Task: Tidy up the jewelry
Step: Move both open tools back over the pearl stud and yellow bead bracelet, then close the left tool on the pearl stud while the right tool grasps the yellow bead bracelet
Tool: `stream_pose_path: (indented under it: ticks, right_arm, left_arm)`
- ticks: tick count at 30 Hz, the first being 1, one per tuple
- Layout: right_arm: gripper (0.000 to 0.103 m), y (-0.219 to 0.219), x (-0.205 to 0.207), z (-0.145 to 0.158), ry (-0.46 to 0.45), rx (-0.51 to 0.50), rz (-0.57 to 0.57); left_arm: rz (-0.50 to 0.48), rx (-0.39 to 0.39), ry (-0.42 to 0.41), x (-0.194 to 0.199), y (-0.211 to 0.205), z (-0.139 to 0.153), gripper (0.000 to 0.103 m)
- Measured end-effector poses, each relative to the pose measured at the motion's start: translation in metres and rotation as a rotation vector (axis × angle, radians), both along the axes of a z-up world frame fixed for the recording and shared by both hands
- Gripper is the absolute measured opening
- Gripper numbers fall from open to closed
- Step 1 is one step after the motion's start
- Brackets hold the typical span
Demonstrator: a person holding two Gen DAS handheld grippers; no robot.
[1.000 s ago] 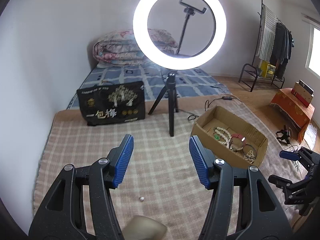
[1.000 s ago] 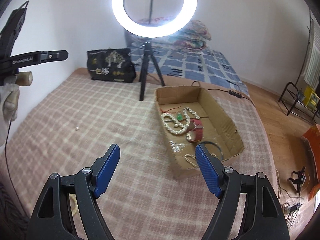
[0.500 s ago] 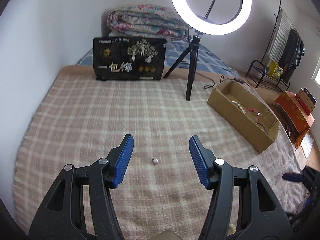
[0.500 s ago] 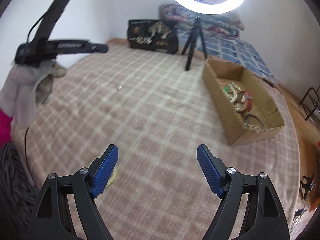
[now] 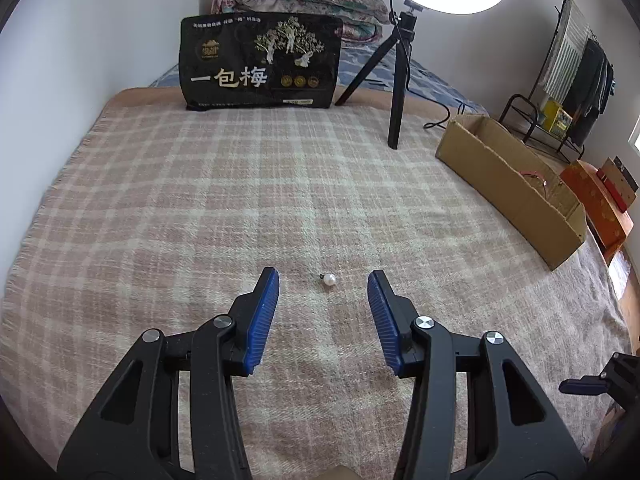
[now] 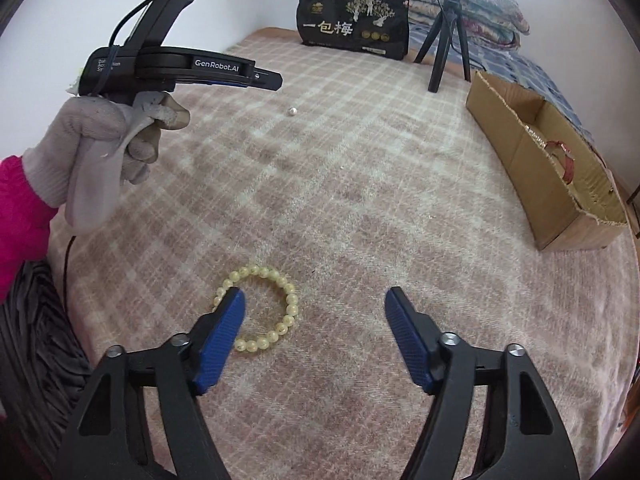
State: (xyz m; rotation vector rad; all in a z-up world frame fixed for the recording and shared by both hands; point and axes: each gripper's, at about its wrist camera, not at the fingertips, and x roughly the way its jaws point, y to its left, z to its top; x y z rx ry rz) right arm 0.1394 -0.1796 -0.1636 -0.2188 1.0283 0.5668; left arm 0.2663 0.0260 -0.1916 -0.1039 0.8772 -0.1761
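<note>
A small white pearl (image 5: 329, 279) lies on the plaid blanket, just ahead of my open, empty left gripper (image 5: 323, 280); it also shows in the right wrist view (image 6: 293, 111). A yellow bead bracelet (image 6: 267, 307) lies on the blanket, its left side under the left finger of my open, empty right gripper (image 6: 314, 298). The cardboard box (image 5: 508, 188) at the right holds jewelry, including a red bangle (image 6: 562, 156). The left gripper (image 6: 264, 78), held by a gloved hand, appears in the right wrist view above the blanket near the pearl.
A black printed bag (image 5: 260, 62) stands at the blanket's far edge. A ring light on a black tripod (image 5: 398, 76) stands beside the box. A clothes rack (image 5: 568, 80) and an orange-covered stand (image 5: 600, 204) are beyond the bed at the right.
Both grippers have dropped closer to the blanket. The left has closed in on the pearl; the right has moved over the bead bracelet, which has come into view. Both stay open.
</note>
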Motion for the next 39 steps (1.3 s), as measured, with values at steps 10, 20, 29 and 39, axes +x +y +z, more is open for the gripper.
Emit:
stream_pose_path:
  ticks: [10,20,29,39]
  right_arm:
    - [0.034,0.004,0.006,-0.022,0.097,0.024,0.036]
    - [0.027,0.01,0.011,-0.024,0.112,0.039,0.047]
    - [0.025,0.014,0.017,-0.029,0.112,0.025,0.053]
    - [0.007,0.014,0.02,-0.032,0.106,0.034,0.057]
  left_arm:
    - [-0.01,0.005,0.069,0.017,-0.017,-0.029,0.037]
    - [0.021,-0.003,0.086,0.029,-0.014,-0.041,0.032]
    - [0.026,0.03,0.073,0.032,-0.016,-0.046,0.015]
    - [0.031,0.024,0.068,0.032,-0.015,-0.046,0.01]
